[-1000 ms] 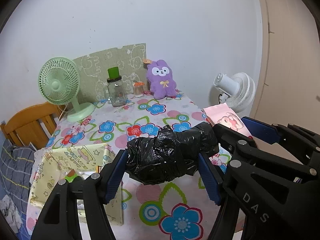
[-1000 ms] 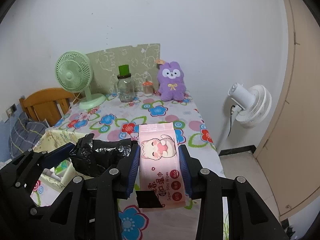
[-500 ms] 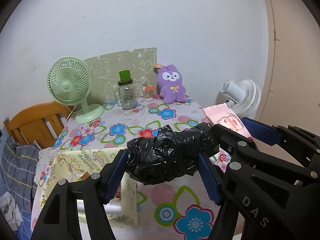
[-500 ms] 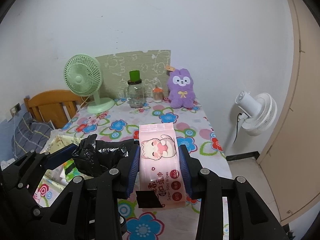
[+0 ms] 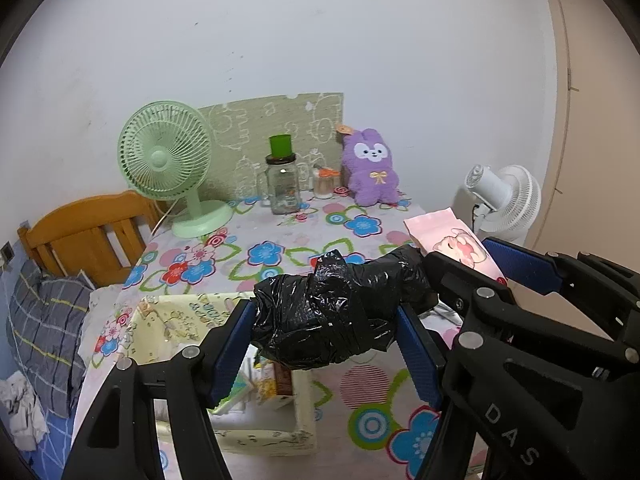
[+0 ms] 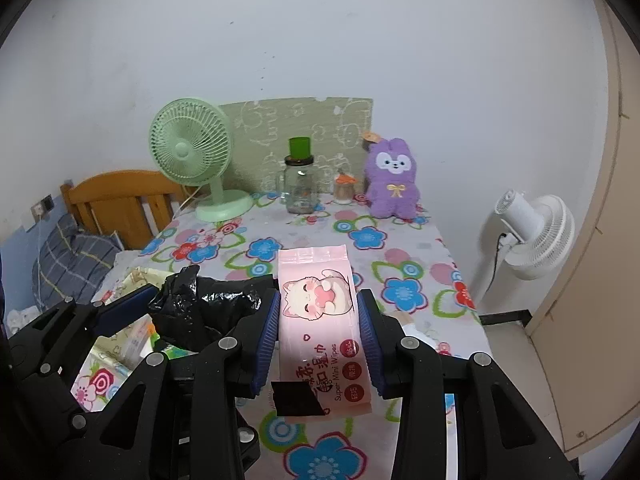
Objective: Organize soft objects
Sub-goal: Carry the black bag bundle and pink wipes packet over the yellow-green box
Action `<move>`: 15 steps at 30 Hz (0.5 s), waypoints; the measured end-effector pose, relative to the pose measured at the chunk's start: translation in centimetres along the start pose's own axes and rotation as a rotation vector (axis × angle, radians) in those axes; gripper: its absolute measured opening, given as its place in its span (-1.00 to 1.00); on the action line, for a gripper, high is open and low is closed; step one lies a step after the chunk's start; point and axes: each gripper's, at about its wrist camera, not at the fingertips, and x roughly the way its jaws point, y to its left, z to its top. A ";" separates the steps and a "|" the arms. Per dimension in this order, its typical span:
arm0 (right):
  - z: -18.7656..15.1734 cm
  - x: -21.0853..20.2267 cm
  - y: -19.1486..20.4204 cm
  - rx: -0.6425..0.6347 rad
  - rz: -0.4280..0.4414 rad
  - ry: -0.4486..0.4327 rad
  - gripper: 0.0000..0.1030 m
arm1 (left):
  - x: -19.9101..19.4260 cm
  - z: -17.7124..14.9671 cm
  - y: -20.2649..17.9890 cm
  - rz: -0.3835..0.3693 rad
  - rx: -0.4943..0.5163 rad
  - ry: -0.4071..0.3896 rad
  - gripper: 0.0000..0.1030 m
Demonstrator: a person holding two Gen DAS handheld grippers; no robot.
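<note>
My left gripper [image 5: 326, 320] is shut on a crumpled black plastic bag bundle [image 5: 332, 312], held in the air above the flowered table [image 5: 280, 252]. My right gripper [image 6: 318, 312] is shut on a pink pack of wet wipes [image 6: 320, 312] with a cat picture, its blue pads pressing both long sides. The two grippers hang side by side; the black bundle [image 6: 204, 304] shows left of the wipes, and the pink pack [image 5: 456, 244] peeks in at the right of the left wrist view. A pale yellow open box [image 5: 192, 320] sits below the bundle. A purple plush rabbit [image 6: 394, 184] stands at the table's back.
At the table's far edge stand a green desk fan [image 6: 192, 152], a glass jar with a green lid [image 6: 300, 184], a small orange-capped jar [image 6: 344, 190] and a patterned green board [image 6: 296, 128]. A white floor fan [image 6: 532, 236] is right of the table; a wooden headboard [image 6: 116, 200] is left.
Both grippers have drawn back from the wall and risen a little, each keeping its load. The table's far objects look smaller, and more of the yellow box shows beneath the black bundle.
</note>
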 end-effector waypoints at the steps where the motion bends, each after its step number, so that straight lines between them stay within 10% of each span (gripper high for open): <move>1: 0.0 0.2 0.4 -0.005 0.005 0.003 -0.19 | 0.1 -0.1 0.3 0.003 -0.003 0.002 0.41; 15: 0.1 2.9 4.2 -0.043 0.053 0.045 -0.19 | 1.4 -1.0 4.2 0.054 -0.036 0.032 0.40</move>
